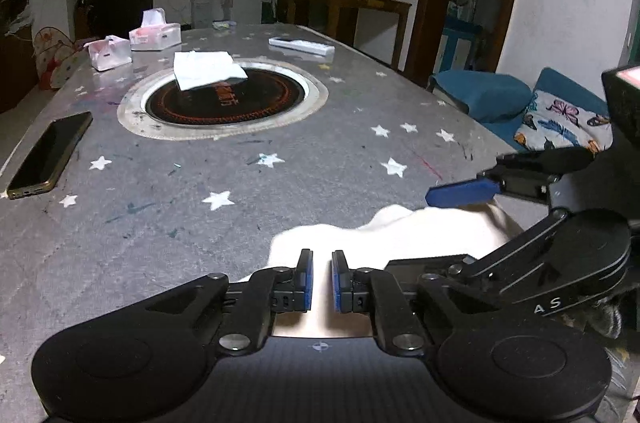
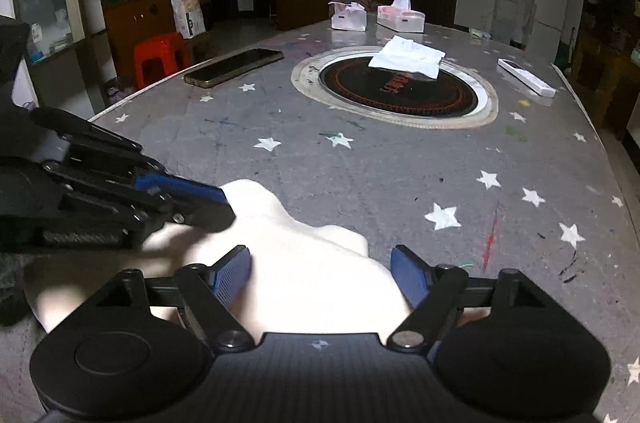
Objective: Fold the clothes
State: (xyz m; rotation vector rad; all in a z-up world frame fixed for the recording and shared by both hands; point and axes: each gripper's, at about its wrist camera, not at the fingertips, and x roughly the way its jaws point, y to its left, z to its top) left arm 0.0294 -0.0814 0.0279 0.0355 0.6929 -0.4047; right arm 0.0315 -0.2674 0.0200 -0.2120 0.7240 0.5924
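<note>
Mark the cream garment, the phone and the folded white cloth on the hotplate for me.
cream garment [image 2: 312, 263], right wrist view, the lit middle between the blue pads.
phone [image 2: 234, 67], right wrist view, the centre of its dark screen.
folded white cloth [image 1: 206, 69], left wrist view, its top face.

Both wrist cameras sit low and close over the near end of the grey star-patterned tabletop [image 1: 280, 183], each angled downward and looking along it toward the round black induction cooker ringed in steel [image 1: 224, 97]. The left view sees the cooker from its right, the right view [image 2: 400, 89] from its left; both share it.
</note>
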